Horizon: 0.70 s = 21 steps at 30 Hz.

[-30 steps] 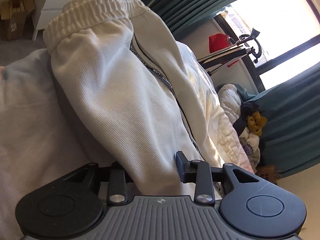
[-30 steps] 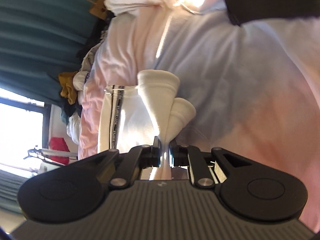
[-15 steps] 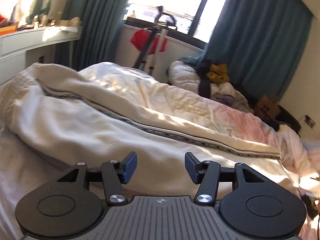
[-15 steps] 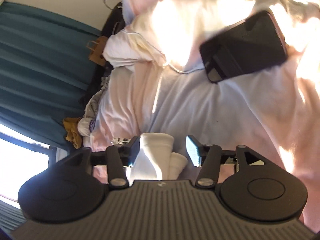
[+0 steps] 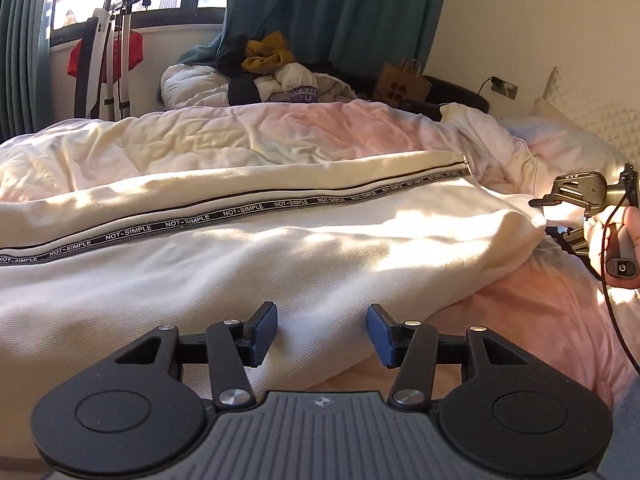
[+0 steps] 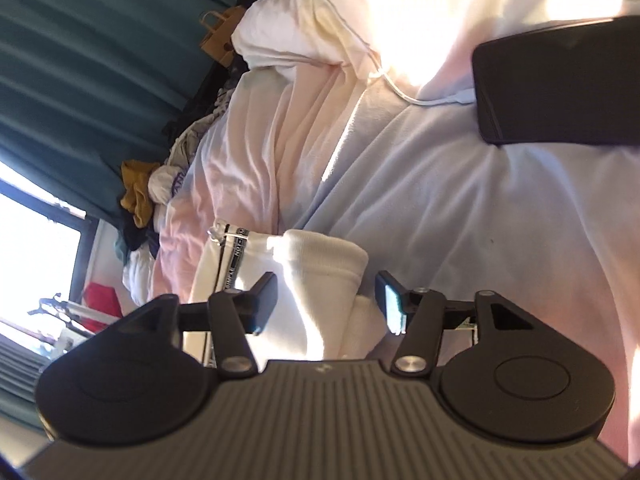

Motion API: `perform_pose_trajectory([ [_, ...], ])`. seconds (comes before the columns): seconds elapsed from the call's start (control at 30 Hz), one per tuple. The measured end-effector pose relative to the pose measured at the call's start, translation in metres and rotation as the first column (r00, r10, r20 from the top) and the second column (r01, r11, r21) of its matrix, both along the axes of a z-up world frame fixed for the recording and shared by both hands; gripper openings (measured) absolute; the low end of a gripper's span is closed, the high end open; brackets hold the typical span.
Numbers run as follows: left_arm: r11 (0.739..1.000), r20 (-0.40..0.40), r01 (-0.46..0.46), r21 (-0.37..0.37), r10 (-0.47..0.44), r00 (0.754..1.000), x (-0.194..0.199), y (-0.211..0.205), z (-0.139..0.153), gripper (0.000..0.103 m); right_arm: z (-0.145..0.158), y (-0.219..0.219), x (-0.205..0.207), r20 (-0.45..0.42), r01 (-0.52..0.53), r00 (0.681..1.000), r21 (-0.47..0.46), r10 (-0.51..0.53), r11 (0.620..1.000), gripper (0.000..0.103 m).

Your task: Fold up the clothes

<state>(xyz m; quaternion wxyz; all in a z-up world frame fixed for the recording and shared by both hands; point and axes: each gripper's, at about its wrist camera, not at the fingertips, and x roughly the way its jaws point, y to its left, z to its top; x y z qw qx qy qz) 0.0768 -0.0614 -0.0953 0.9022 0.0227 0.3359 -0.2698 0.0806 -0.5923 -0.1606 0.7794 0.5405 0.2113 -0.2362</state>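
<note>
Left wrist view: cream sweatpants [image 5: 280, 248] are laid across the bed [image 5: 540, 320]; left tongs [image 5: 322, 334] gape wide over their near edge. Right tongs [image 6: 326, 304] are spread around the cuffs, gripping nothing.

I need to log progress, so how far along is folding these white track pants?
Done: the white track pants lie lengthwise on the bed's duvet, one leg over the other, taped stripe showing. In hand: nothing; left gripper and right gripper are open, the right at the cuffs. Left: folding them across their length.
</note>
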Motion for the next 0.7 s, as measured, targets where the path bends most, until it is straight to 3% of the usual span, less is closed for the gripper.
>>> perform_pose_trajectory([
  [0.07,1.0,-0.008,-0.001,-0.02,0.001,1.0,0.002,0.004,-0.002,0.052,-0.001,-0.001,0.001,0.008,0.002,1.0,-0.018,-0.002,1.0,0.029],
  [0.17,0.999,-0.021,-0.004,-0.049,0.003,1.0,0.004,0.009,-0.001,0.052,0.006,0.001,0.002,0.055,0.0,0.999,-0.054,0.003,0.999,0.011],
  [0.33,0.997,-0.03,-0.008,-0.08,0.005,1.0,0.006,0.015,0.002,0.051,0.027,0.011,-0.012,0.164,0.079,0.984,-0.074,-0.066,0.994,0.009],
  [0.53,0.995,-0.022,-0.012,-0.096,0.01,1.0,0.006,0.02,0.006,0.051,0.005,0.009,-0.02,0.016,0.108,0.994,0.015,-0.108,0.994,0.009],
  [0.7,0.993,-0.001,-0.04,-0.109,0.04,0.999,0.005,0.029,0.014,0.051,0.001,0.013,-0.028,0.015,0.135,0.991,0.081,-0.136,0.988,0.011],
])
